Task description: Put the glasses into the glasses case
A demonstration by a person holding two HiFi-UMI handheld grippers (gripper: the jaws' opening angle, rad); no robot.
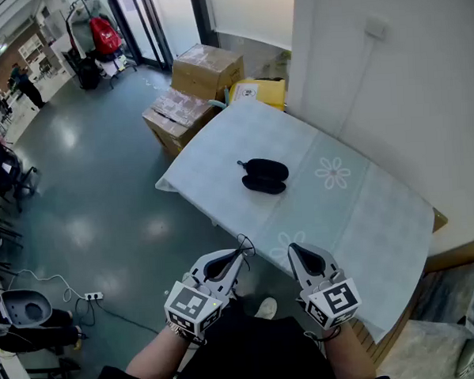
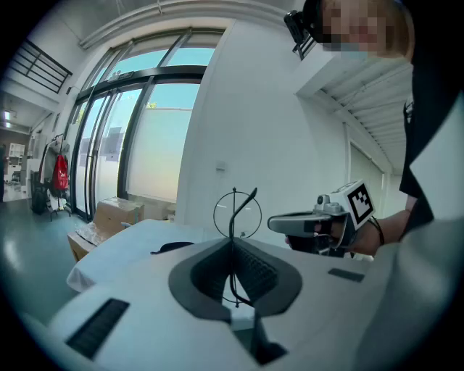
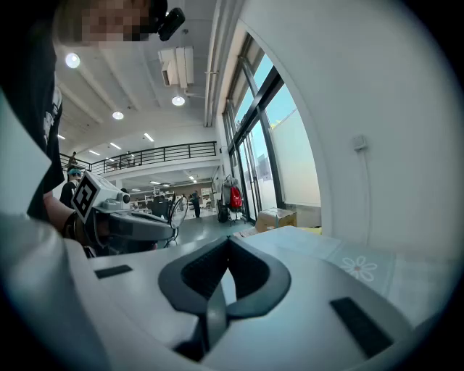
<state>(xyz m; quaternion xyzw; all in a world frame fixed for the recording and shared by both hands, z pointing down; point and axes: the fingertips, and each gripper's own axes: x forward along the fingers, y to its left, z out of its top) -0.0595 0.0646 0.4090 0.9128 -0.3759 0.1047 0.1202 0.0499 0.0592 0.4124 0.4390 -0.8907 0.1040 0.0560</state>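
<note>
1. Table [image 1: 365, 210]: covered with a pale cloth printed with flower motifs [image 1: 332, 172]. It runs diagonally through the head view, beside a white wall.
2. Cardboard boxes [image 1: 207, 67]: stacked on the grey floor beyond the far corner of the table. A second, flatter box [image 1: 174, 117] stands just beside the first.
3. Left gripper [image 1: 234, 262]: held in front of the person's body, off the near edge of the table, and pointing toward it. In the left gripper view its jaws [image 2: 233, 250] are closed onto the thin wire frame of the glasses.
4. Right gripper [image 1: 296, 254]: held just beside the left gripper at about the same height, apart from it. In the right gripper view its jaws [image 3: 228, 245] are pressed together with nothing between them.
5. Glasses case [image 1: 264, 175]: black and rounded. It lies on the cloth near the middle of the table, well apart from both grippers. In the left gripper view it shows as a low dark shape [image 2: 172, 247] on the table surface. Whether it lies open or shut cannot be confirmed.
6. Glasses [image 1: 243, 246]: thin black wire frame with round lenses. They are clamped in the left gripper and stand up out of the jaws, one round lens [image 2: 234, 217] above the jaw tips. They are in the air, clear of the table and not in the case.
</note>
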